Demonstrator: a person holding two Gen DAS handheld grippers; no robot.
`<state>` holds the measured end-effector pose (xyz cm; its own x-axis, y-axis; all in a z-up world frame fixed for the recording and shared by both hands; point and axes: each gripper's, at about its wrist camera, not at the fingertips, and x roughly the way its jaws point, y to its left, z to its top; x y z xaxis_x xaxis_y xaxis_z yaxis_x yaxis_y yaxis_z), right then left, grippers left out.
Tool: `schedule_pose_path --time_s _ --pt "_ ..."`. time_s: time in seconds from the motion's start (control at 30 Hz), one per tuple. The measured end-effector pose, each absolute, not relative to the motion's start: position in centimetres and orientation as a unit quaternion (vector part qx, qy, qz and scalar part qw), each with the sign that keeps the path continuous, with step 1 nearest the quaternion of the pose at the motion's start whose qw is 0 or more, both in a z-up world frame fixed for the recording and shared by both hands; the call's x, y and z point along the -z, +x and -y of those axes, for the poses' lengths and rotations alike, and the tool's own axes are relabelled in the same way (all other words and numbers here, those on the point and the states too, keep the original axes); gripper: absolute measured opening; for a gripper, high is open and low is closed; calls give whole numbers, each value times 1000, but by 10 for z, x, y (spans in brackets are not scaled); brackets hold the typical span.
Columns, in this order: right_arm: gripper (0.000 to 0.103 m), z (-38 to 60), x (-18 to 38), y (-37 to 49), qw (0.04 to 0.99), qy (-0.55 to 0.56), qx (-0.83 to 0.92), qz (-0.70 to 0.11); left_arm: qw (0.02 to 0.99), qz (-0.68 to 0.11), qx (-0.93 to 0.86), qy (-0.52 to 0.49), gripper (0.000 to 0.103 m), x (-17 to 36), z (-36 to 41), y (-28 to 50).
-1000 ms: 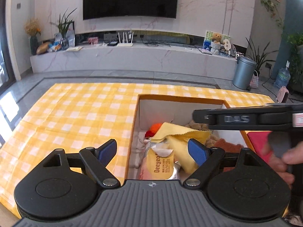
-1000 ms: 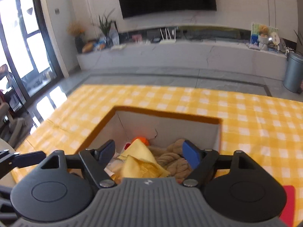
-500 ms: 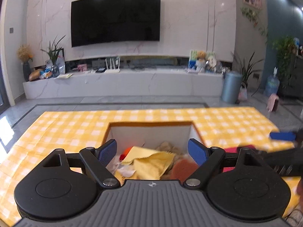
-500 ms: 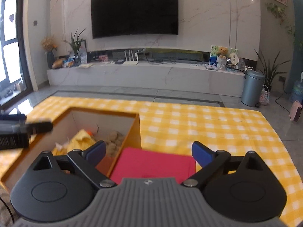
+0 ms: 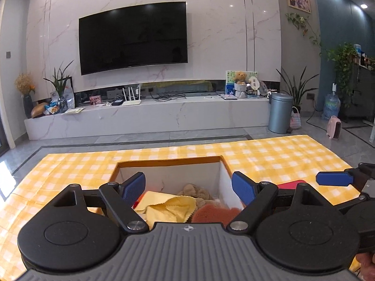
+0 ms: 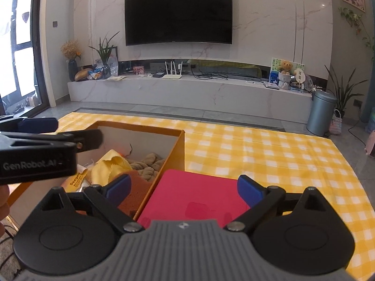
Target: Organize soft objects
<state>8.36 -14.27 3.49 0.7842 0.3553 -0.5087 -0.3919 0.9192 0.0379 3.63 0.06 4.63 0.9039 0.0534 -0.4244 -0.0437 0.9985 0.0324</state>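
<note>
My right fingers (image 6: 249,190) stand wide apart with nothing between them, and the right gripper (image 6: 185,189) hangs over the red pad (image 6: 196,199) that lies flat on the yellow checked tabletop (image 6: 269,154), just beside the box's right wall. My left fingers (image 5: 134,185) are spread just as wide and empty; the left gripper (image 5: 188,186) hangs above the open box (image 5: 168,161), looking down into it.

The red pad looks to me like the one piece not yet put away. I judge it thin, light and floppy, probably foam or felt, with a smooth face that the blue pads could slide across. Lying flat, it offers no edge to pinch from above, so I would take it at the near or right border, sliding one finger under and closing on the rim, not the middle. Held by one edge it will likely droop, so I expect to need clearance over the box wall.

Inside the box sit a yellow cloth (image 6: 112,166), crumpled and loose; a tan knitted toy (image 6: 147,166) behind it, squashy and easy to grab anywhere; and a brown sponge-like piece (image 6: 134,192) against the right wall, which should compress under the fingers. A snack packet (image 6: 76,181) shows at the left, partly hidden by the left gripper's body. Something orange peeks from behind the cloth; I cannot tell what it is.

The box is fairly full, so the pad may have to lie on top or slip down along the wall.
</note>
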Motion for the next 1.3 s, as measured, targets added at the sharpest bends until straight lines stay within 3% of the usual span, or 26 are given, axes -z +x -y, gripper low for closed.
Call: schedule_pose_path --time_s 1.3 --pt "95 140 -31 84 943 -45 -200 -262 973 -231 -27 3 98 -36 13 35"
